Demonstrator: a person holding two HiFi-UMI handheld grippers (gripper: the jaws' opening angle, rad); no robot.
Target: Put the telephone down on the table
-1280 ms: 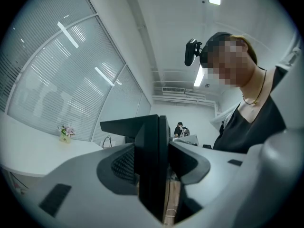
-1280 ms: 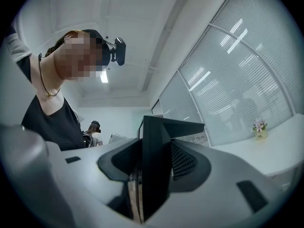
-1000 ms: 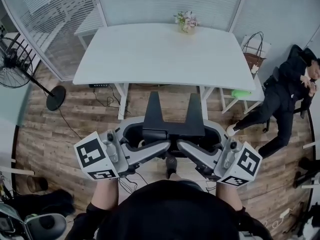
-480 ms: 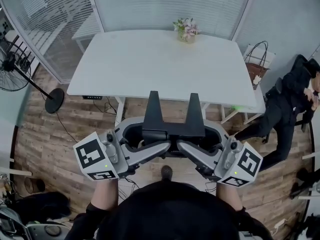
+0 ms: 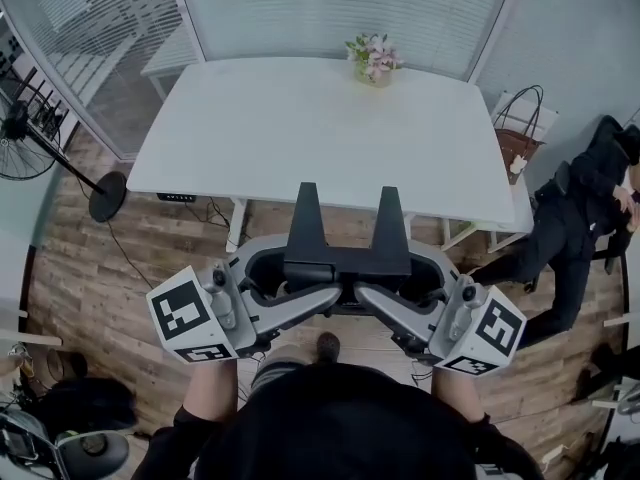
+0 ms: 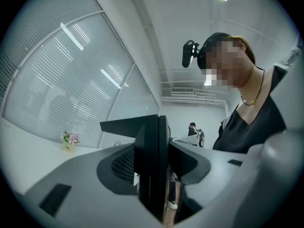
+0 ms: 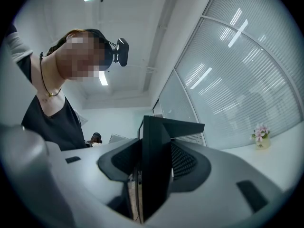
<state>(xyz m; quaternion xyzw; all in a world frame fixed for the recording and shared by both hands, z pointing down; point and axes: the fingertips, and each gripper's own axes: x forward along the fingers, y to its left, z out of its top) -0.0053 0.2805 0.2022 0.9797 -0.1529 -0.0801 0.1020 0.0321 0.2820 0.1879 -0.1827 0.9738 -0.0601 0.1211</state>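
The telephone (image 5: 346,256) is a black piece with a flat base and two prongs sticking up. It hangs in the air in front of my body, short of the white table (image 5: 300,133). My left gripper (image 5: 312,280) clamps its base from the left and my right gripper (image 5: 384,280) clamps it from the right. In the left gripper view the telephone (image 6: 152,165) stands edge-on between the grey jaws. The right gripper view shows the telephone (image 7: 154,167) the same way, pressed between both jaws.
A small vase of flowers (image 5: 372,60) stands at the table's far edge. A floor fan (image 5: 35,133) is at the left. A handbag (image 5: 515,136) on a stool and a seated person (image 5: 590,208) are at the right. Wooden floor lies below.
Both grippers have carried the telephone toward the table; the table's near edge now lies closer to the prongs. The grip on the telephone is unchanged.
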